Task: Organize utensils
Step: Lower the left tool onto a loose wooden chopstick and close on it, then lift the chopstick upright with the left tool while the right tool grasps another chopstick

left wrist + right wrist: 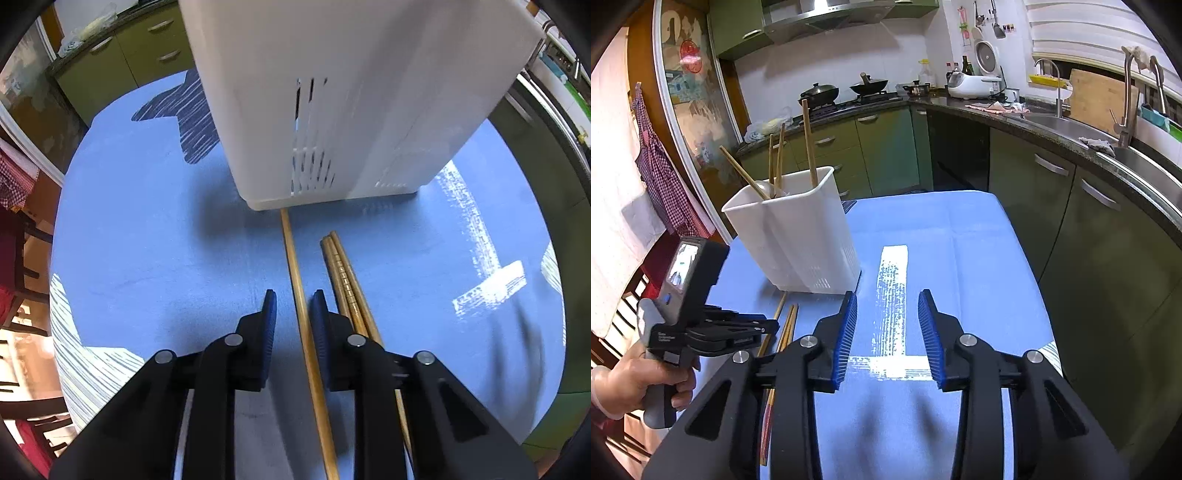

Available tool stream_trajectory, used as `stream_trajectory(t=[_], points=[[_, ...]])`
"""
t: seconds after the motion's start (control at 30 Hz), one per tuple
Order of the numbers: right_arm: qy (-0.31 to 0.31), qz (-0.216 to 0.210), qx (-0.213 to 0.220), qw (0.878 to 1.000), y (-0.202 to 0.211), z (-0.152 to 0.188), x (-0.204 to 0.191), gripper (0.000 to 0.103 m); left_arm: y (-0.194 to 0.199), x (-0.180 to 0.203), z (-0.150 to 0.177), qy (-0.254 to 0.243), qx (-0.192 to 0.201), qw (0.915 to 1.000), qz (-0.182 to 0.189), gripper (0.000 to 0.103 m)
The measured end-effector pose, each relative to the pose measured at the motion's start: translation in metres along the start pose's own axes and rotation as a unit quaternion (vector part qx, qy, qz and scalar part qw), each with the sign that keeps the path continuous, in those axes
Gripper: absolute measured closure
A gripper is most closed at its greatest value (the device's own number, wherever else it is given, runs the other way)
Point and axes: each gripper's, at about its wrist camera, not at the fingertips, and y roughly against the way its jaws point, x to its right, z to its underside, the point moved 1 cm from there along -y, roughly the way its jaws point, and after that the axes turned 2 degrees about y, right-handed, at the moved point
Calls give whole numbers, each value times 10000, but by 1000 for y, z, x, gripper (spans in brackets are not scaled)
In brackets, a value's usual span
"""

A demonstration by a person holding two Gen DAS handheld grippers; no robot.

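L wrist view: left gripper (293, 306) is seen released, pads either side of 1 light chopstick (301, 314) on the blue cloth (166, 258), no contact; 2 darker chopsticks (345, 280) beside it. R wrist view only: 4 chopsticks (809, 142) in white holder (798, 236) nr cloth's left edge; right gripper (888, 326) released, empty. Kitchen, green cabinets (886, 147).

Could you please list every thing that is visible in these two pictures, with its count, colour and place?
utensil holder: one, white, standing at the table's left part.
chopsticks in holder: about four, light wood, sticking up from it.
single chopstick: one, light wood, lying between the left gripper's jaws.
chopstick bundle: about three, darker wood, lying beside it.
tablecloth: one, blue with white marks, covering the table.
cabinets: several, green, under the counter.
left gripper: black with blue pads, nearly closed around the single chopstick.
right gripper: same colours, open, empty.
hand: one, holding the left gripper.
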Motion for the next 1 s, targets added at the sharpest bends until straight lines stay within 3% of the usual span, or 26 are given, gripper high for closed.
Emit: stream_trajectory(t=[0.1,0.17,0.47,0.63,0.73,1.0], points=[[2,7,-15,10000,-1,-1,0,68,0,2,0,-18,31,10000,-23,84],[-1,13,-39,10000,-2,-1,0,68,1,4,3,-75,78,9999,-37,95],[118,-56,-316,9994,-15,2,-7,68,14,-6,2,28,313,9994,110,97],[163,-321,-765,9964,-39,9,-13,68,55,-15,12,28,948,9954,143,97],[185,-501,-1099,9925,-61,14,-21,68,89,-22,24,12,1469,9891,116,97],[393,-793,-1730,9809,-106,19,-51,65,145,-45,57,161,2359,9714,208,97]])
